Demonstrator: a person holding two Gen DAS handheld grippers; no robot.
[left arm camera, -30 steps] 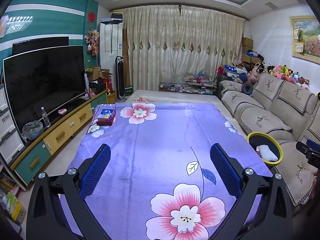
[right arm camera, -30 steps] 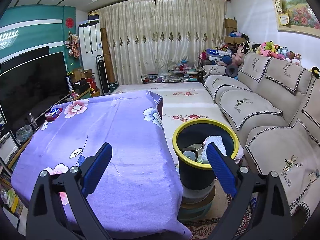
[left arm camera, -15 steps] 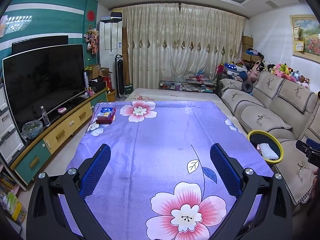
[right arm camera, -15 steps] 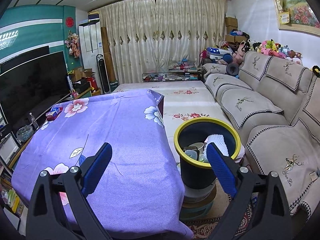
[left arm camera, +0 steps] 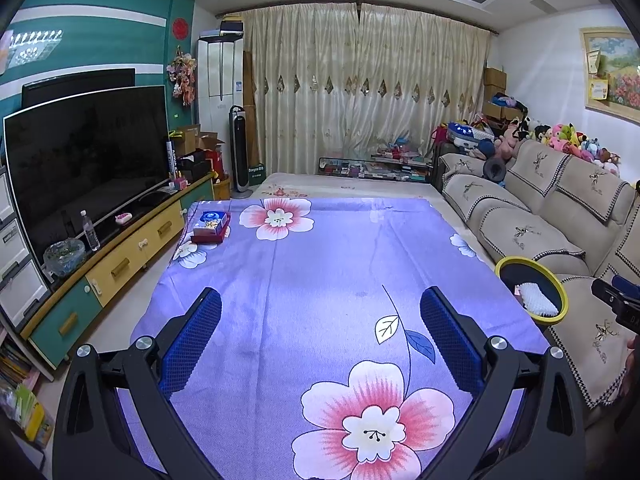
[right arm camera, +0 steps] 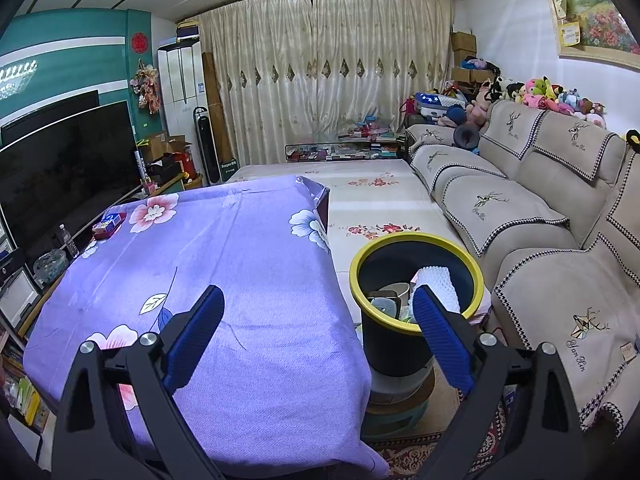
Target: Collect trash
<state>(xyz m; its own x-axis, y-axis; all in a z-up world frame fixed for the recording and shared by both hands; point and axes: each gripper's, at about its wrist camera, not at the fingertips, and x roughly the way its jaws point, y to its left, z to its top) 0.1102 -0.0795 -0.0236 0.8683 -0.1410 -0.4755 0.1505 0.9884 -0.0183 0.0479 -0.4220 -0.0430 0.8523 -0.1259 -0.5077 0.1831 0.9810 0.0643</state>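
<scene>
A black trash bin with a yellow rim (right arm camera: 416, 240) stands on the floor beside the table's right edge; it also shows in the left wrist view (left arm camera: 562, 308). Inside it lie a white bumpy foam piece (right arm camera: 438, 284), a cup and other scraps. My right gripper (right arm camera: 316, 312) is open and empty, held above the table's near right corner, with its right finger over the bin's near rim. My left gripper (left arm camera: 320, 312) is open and empty over the purple flowered tablecloth (left arm camera: 320, 264). The right gripper's tip shows at the right edge of the left wrist view (left arm camera: 616, 300).
A tissue box on a red tray (left arm camera: 211, 226) sits at the table's far left corner. A TV and low cabinet (left arm camera: 120, 248) run along the left. A beige sofa (right arm camera: 540, 208) runs along the right, close behind the bin. A rug lies under the bin.
Both grippers have drifted slightly; the views shift a little. Both stay open and empty.
</scene>
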